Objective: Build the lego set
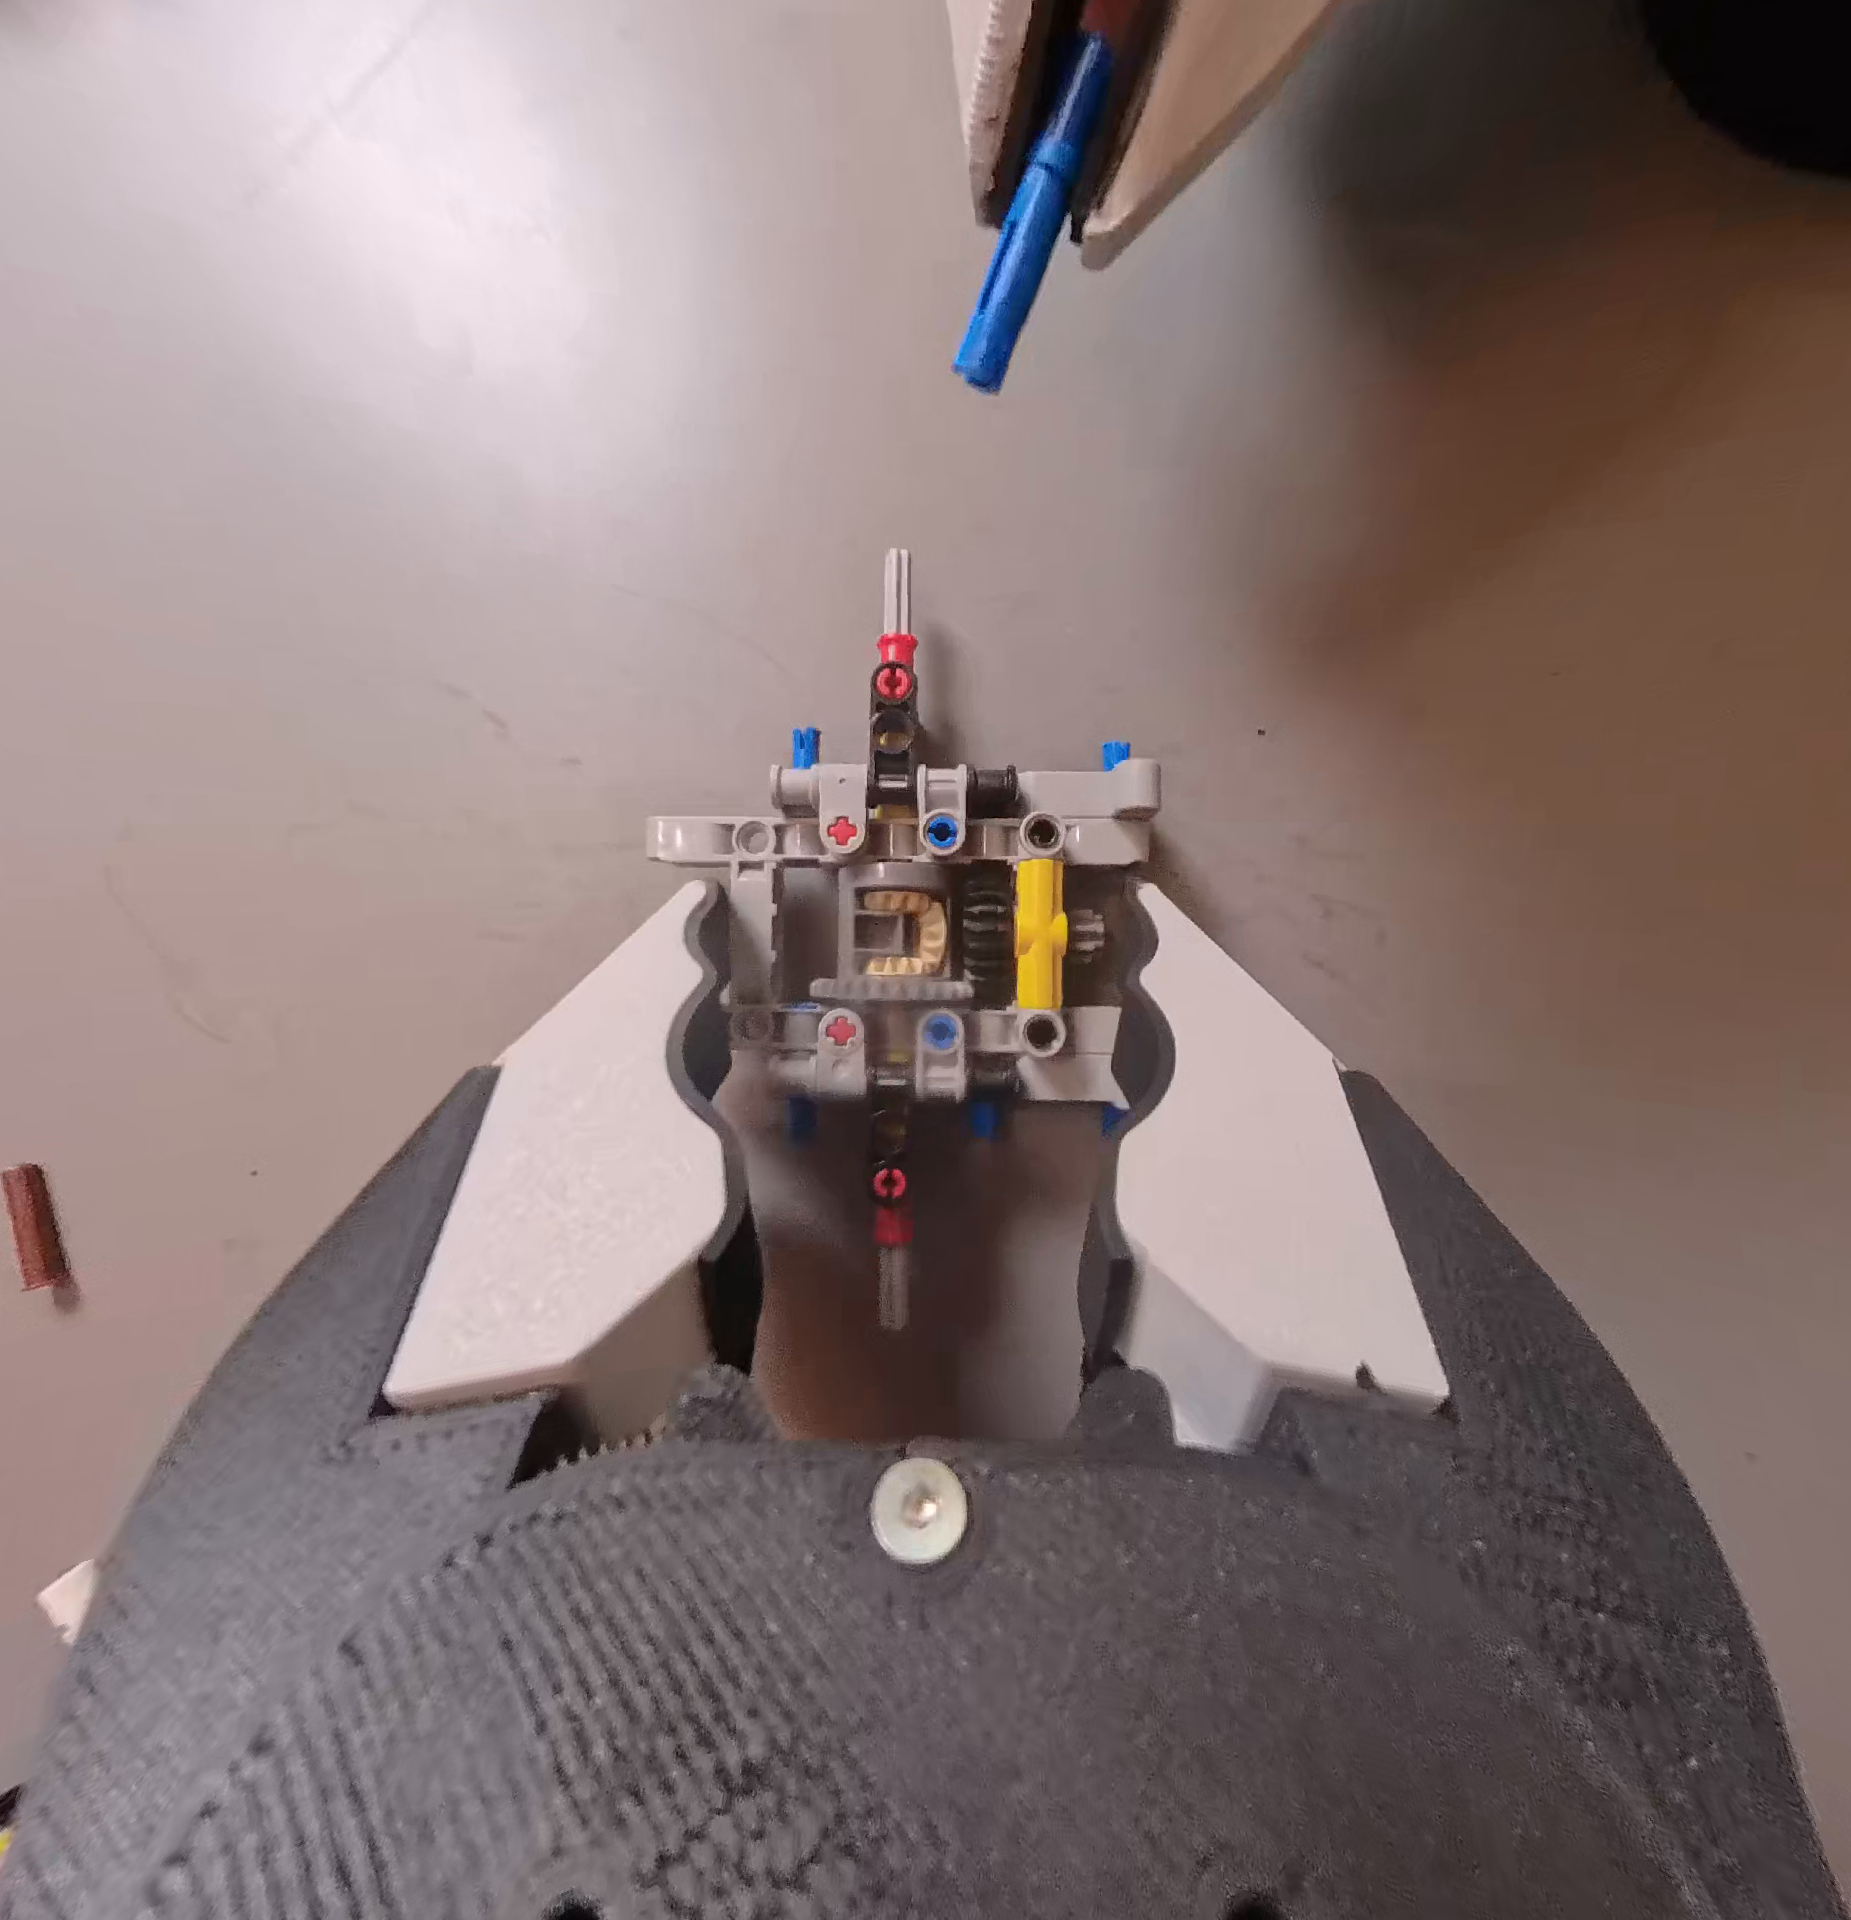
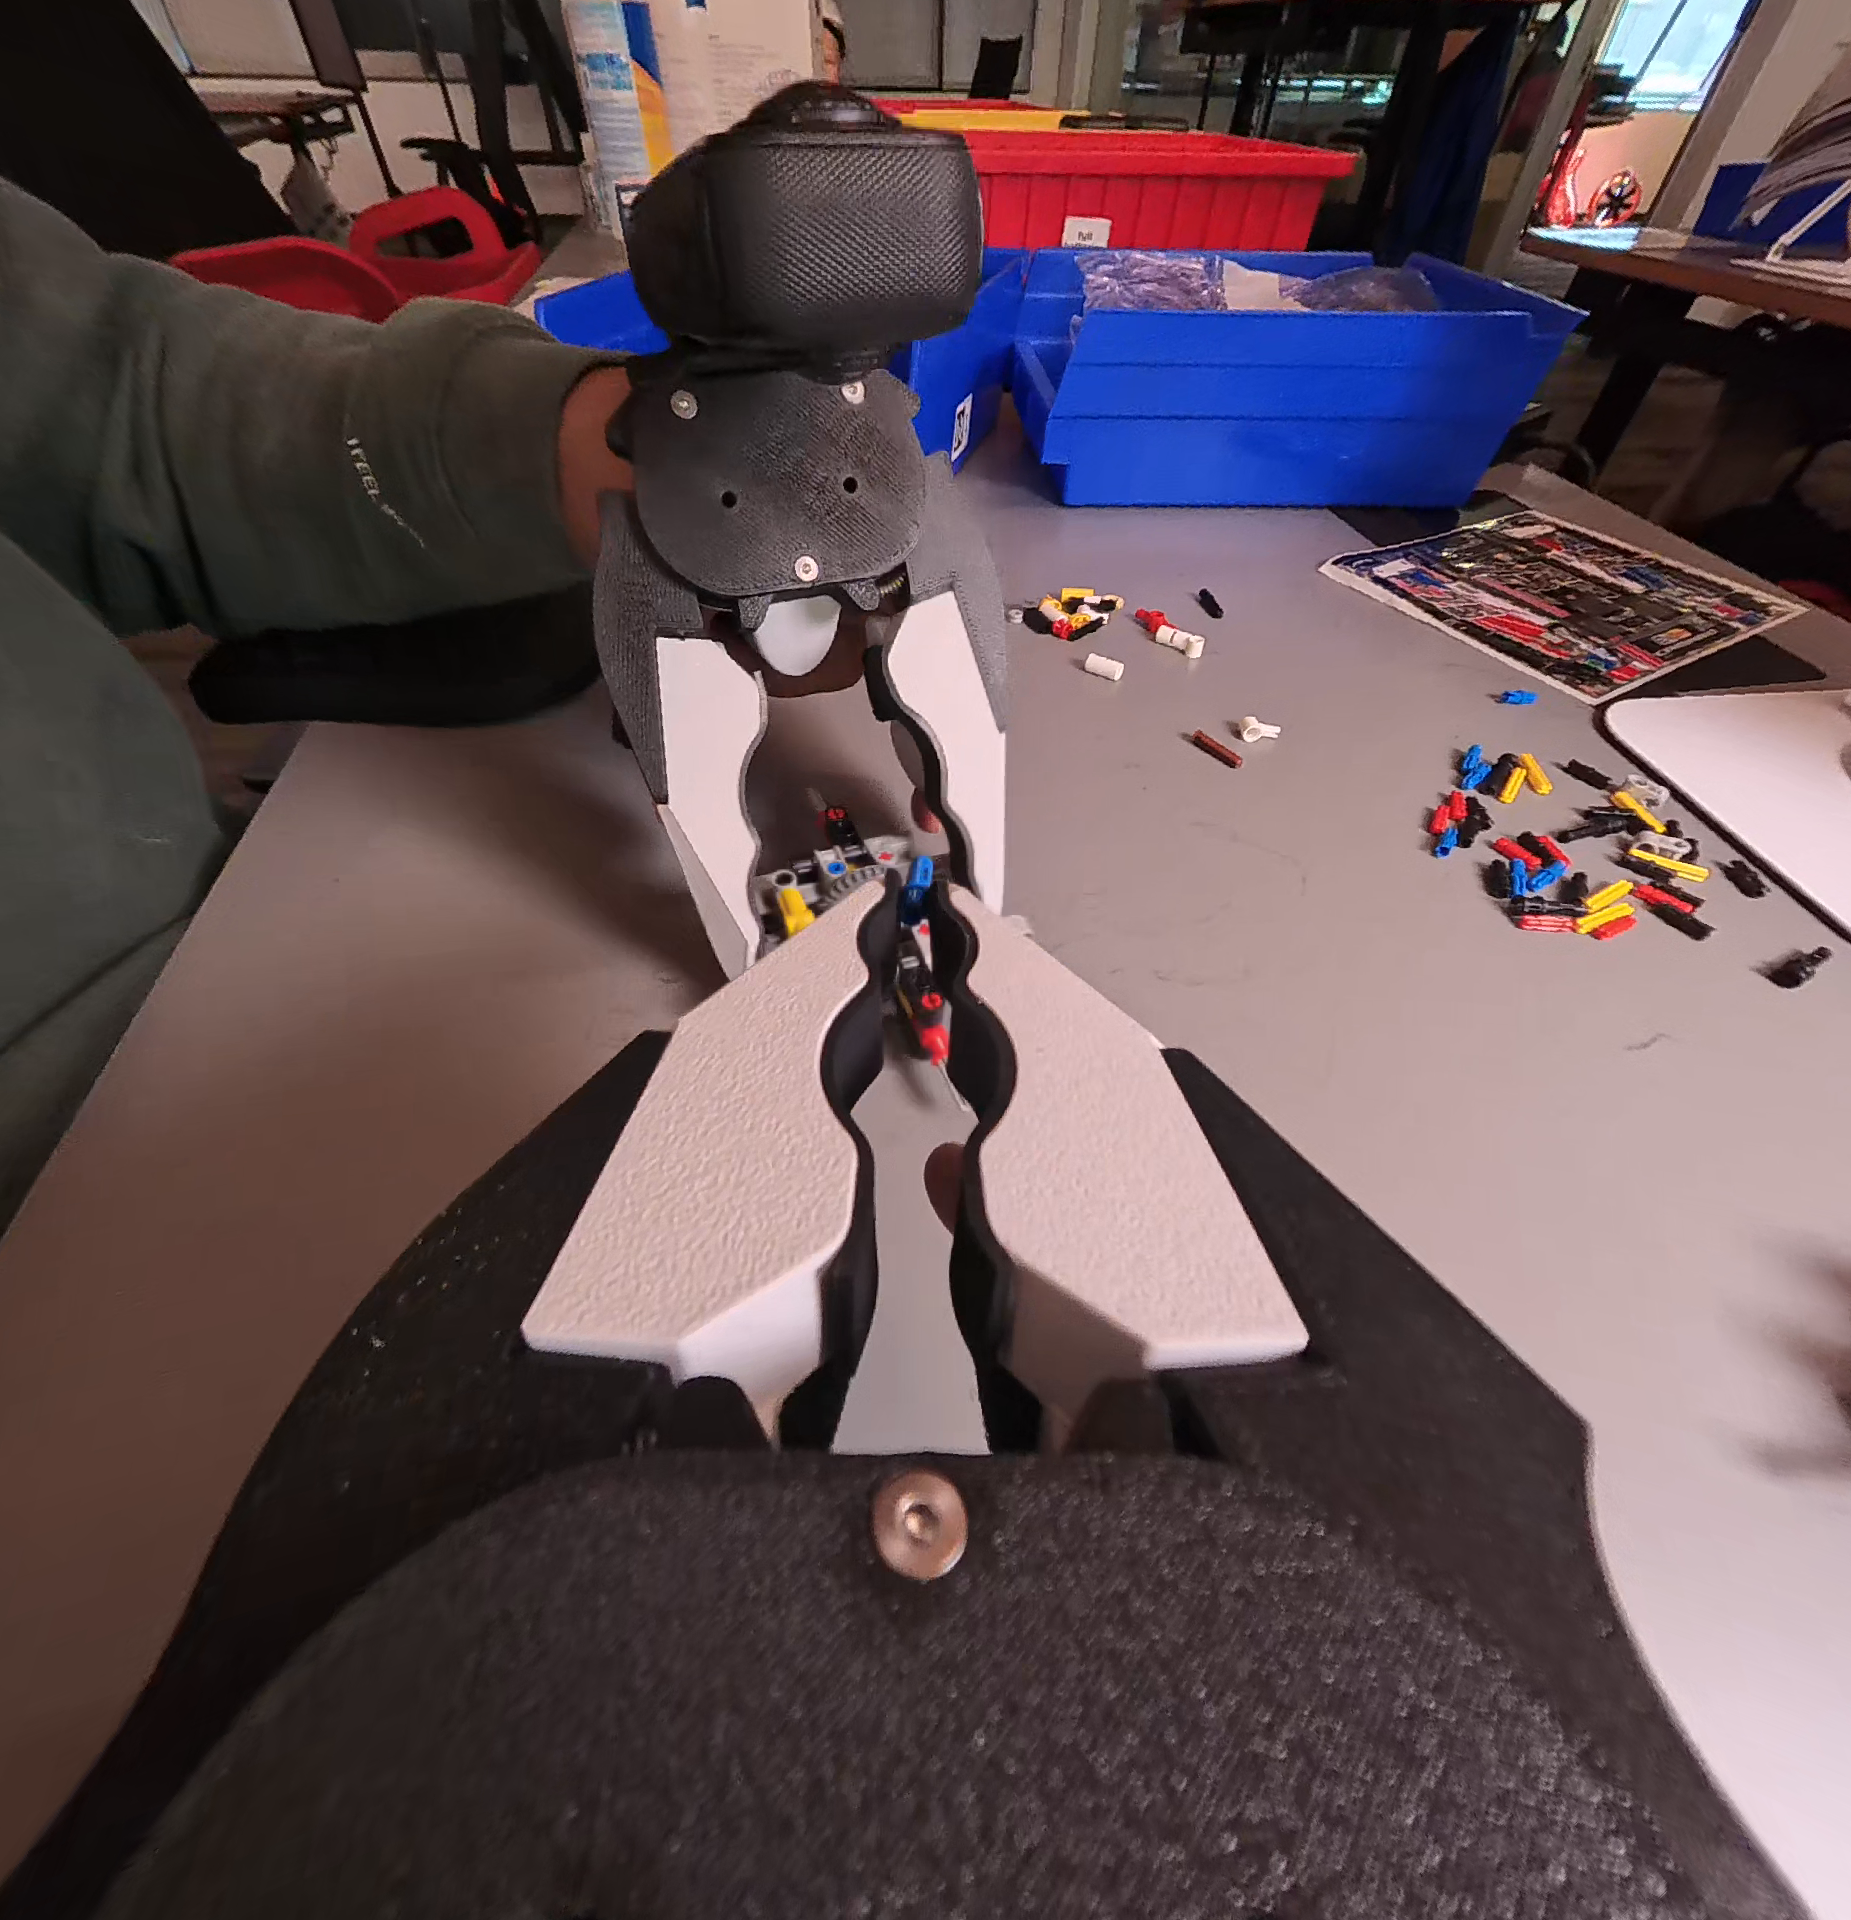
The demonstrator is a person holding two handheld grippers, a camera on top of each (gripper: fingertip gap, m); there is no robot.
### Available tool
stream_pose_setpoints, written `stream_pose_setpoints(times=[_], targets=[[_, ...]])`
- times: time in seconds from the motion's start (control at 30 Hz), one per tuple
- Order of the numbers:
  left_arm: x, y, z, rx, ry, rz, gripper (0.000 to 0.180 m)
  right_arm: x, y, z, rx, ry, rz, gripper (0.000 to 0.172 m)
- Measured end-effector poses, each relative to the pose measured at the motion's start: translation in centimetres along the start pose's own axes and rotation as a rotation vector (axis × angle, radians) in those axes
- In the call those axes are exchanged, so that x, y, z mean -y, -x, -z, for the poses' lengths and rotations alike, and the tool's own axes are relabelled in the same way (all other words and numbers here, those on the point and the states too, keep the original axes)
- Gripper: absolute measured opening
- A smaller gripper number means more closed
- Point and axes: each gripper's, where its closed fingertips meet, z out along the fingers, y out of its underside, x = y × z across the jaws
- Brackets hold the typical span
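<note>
A small grey gear assembly, with tan and black gears, a yellow connector and red and blue pins, lies on the grey table. My left gripper is open and points down over it. Its pads stand close beside the frame's two sides, with thin dark slits between pad and frame. My right gripper is shut on a long blue pin. The pin sticks out of the fingertips, above and beyond the assembly's far end. The right wrist view also shows the left gripper straddling the assembly.
A brown pin lies on the table at the left. Loose red, blue, yellow and black pieces lie at the right, next to a printed sheet and a white pad. Blue bins and a red bin stand behind. A green sleeve reaches in at the left. There is about 10 cm between the tips of the two grippers.
</note>
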Motion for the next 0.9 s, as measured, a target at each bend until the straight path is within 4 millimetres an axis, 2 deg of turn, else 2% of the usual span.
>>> stream_pose_setpoints(times=[0.13, 0.27, 0.4, 0.47, 0.57, 0.73, 0.9], targets=[[0.1, -0.1, 0.0, -0.017, -0.042, -0.039, 0.072, 0.3, -0.1, -0.2, -0.002, -0.01, -0.002, 0.003], [0.6, -0.3, 0.3, -0.019, -0.208, -0.133, 0.071, 1.2, 1.1, -0.4, 0.036, -0.034, 0.013, 0.003], [3.4, -2.0, 2.6, -0.11, -0.523, -0.215, 0.07, 1.4, 2.8, -0.6, 0.097, -0.016, 0.044, 0.003], [4.8, -2.3, 3.9, -0.115, -0.638, -0.238, 0.07, 1.4, 3.7, -0.6, 0.136, -0.015, 0.05, 0.003], [5.4, -2.2, 4.2, -0.105, -0.687, -0.25, 0.07, 2.2, 4.9, -0.3, 0.193, -0.066, 0.033, 0.003], [5.1, -1.3, 3.7, -0.045, -0.66, -0.248, 0.07, 1.9, 4.6, -0.1, 0.211, -0.076, 0.003, 0.003], [5.9, -1.4, 6.2, 0.066, -0.752, -0.356, 0.07, 2.9, 5.1, 0.3, 0.174, -0.071, 0.086, 0.003]])
